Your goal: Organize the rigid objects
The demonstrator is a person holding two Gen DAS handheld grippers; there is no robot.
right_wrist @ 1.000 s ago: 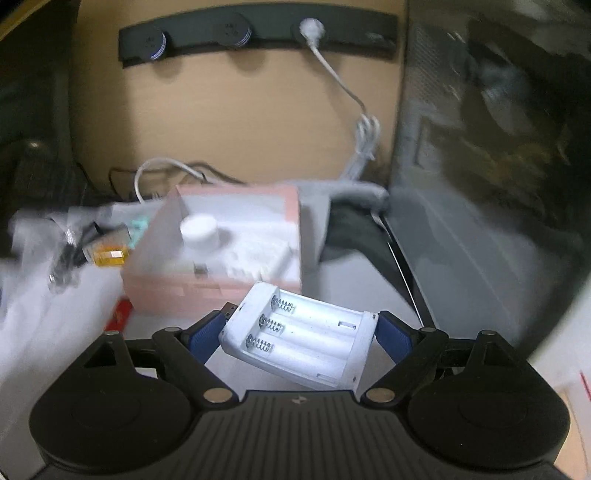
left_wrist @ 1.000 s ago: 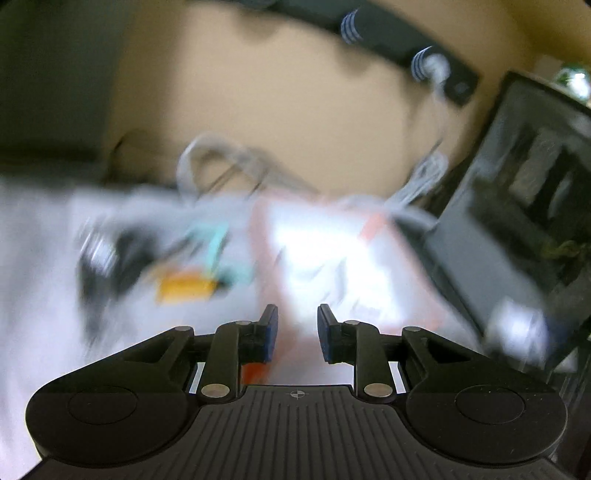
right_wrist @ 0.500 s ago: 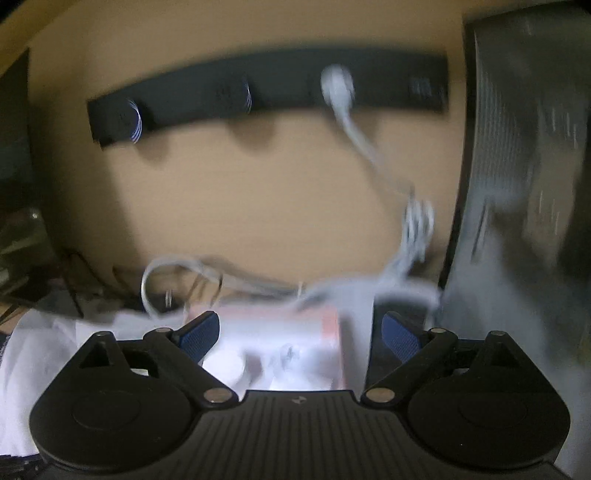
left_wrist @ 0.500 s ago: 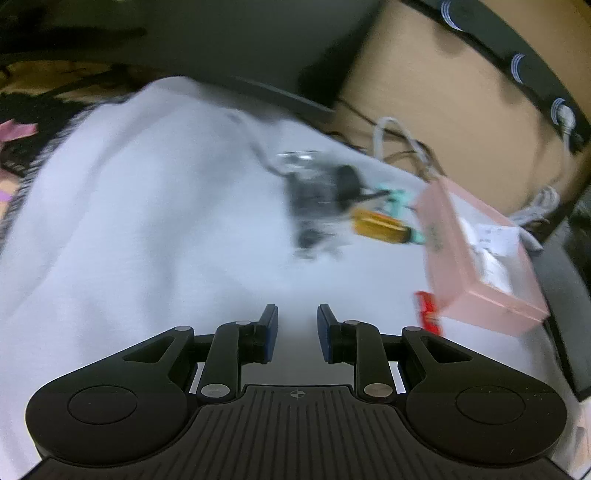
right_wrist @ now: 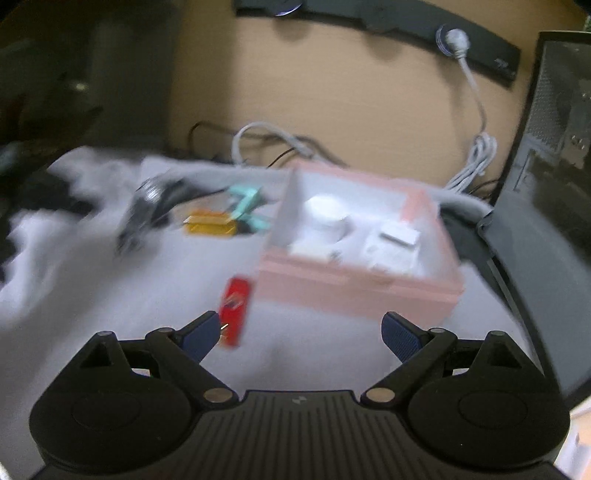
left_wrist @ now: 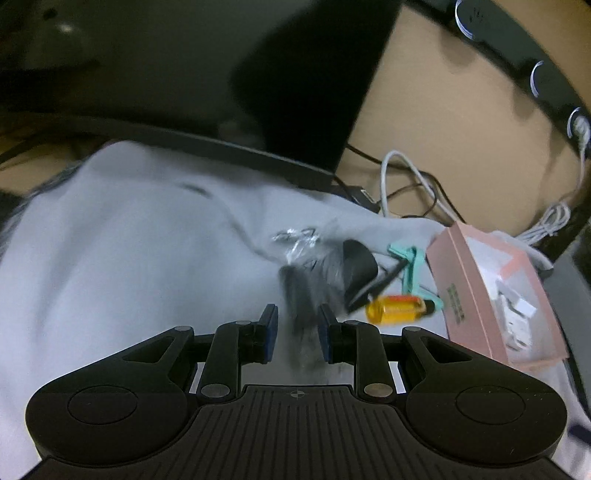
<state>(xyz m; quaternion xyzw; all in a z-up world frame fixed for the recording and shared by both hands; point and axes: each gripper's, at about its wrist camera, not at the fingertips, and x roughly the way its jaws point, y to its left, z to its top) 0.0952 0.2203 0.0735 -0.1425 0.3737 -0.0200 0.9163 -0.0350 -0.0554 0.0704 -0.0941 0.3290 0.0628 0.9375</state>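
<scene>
A pink box (right_wrist: 364, 280) sits on a white cloth (right_wrist: 110, 295) and holds several white items, among them a white battery holder (right_wrist: 395, 243). It also shows in the left wrist view (left_wrist: 476, 295). My right gripper (right_wrist: 299, 332) is open and empty in front of the box, with a small red object (right_wrist: 234, 306) by its left finger. My left gripper (left_wrist: 295, 332) is narrowly open, its fingers either side of a blurred black bagged object (left_wrist: 303, 295), not closed on it. An orange item (left_wrist: 395, 310) and a teal clip (left_wrist: 410, 273) lie just right of it.
A black panel (right_wrist: 554, 184) stands right of the box. A dark monitor (left_wrist: 184, 92) stands behind the cloth. White and black cables (right_wrist: 280, 144) lie along the brown wall, under a black power strip (right_wrist: 461, 33).
The right gripper has let go of the white battery holder, which now lies in the pink box, and has pulled back. The left gripper has swung left and moved up to the black bagged object.
</scene>
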